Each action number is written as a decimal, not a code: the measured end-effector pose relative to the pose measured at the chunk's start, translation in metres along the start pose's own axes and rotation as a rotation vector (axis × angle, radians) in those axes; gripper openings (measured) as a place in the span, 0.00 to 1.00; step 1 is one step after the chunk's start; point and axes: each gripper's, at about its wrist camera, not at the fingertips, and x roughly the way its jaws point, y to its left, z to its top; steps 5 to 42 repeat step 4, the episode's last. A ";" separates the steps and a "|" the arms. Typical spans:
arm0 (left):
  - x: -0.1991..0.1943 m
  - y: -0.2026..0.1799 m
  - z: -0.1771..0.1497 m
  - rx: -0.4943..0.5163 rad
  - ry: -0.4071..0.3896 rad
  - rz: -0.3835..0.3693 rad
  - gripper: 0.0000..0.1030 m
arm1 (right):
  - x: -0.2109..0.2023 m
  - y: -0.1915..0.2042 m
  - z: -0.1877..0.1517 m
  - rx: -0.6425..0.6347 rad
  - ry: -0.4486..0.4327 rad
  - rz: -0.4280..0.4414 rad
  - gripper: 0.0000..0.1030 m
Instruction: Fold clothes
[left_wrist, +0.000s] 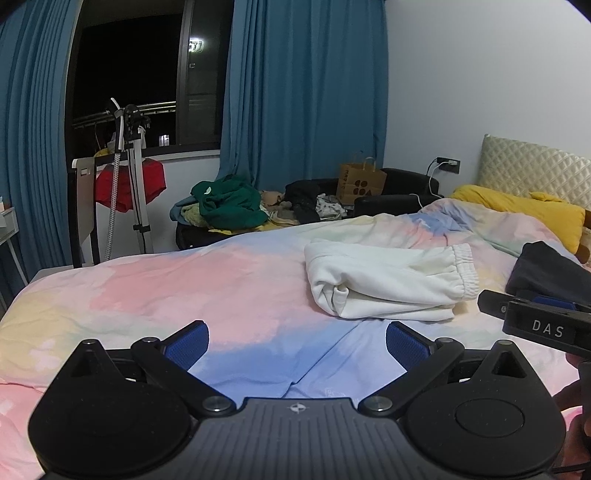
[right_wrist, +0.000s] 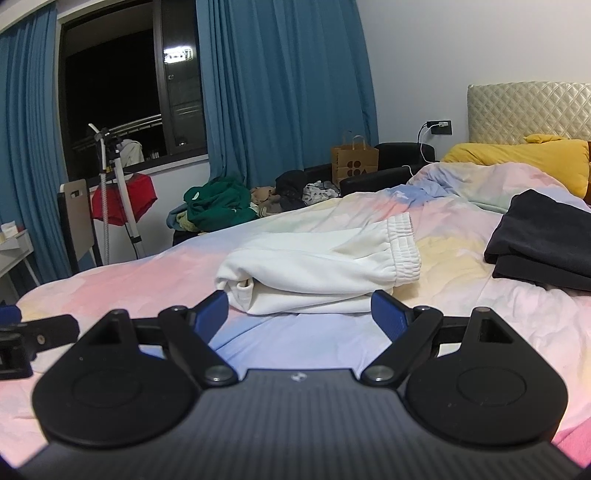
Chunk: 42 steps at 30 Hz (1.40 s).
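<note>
A folded white garment (left_wrist: 388, 280) with an elastic cuff lies on the pastel bedspread (left_wrist: 184, 280); it also shows in the right wrist view (right_wrist: 317, 266). A folded dark garment (right_wrist: 543, 243) lies to its right (left_wrist: 546, 273). My left gripper (left_wrist: 297, 343) is open and empty, low over the bedspread, short and left of the white garment. My right gripper (right_wrist: 299, 314) is open and empty, its fingertips just before the white garment's near edge. The right gripper's side shows in the left wrist view (left_wrist: 532, 321).
A pile of unfolded clothes with a green top (left_wrist: 229, 203) lies on a dark bench beyond the bed. A brown paper bag (left_wrist: 360, 182), a yellow pillow (left_wrist: 517, 210), a quilted headboard (left_wrist: 532, 170), a steamer stand (left_wrist: 129, 177) and blue curtains (left_wrist: 303, 92) surround the bed.
</note>
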 end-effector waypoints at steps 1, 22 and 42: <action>0.000 0.000 0.000 -0.001 -0.001 0.000 1.00 | -0.001 0.000 0.000 0.000 -0.003 -0.001 0.83; 0.001 0.000 -0.001 0.002 -0.002 0.006 1.00 | -0.002 0.001 -0.001 -0.002 -0.007 -0.005 0.83; 0.001 0.000 -0.001 0.002 -0.002 0.006 1.00 | -0.002 0.001 -0.001 -0.002 -0.007 -0.005 0.83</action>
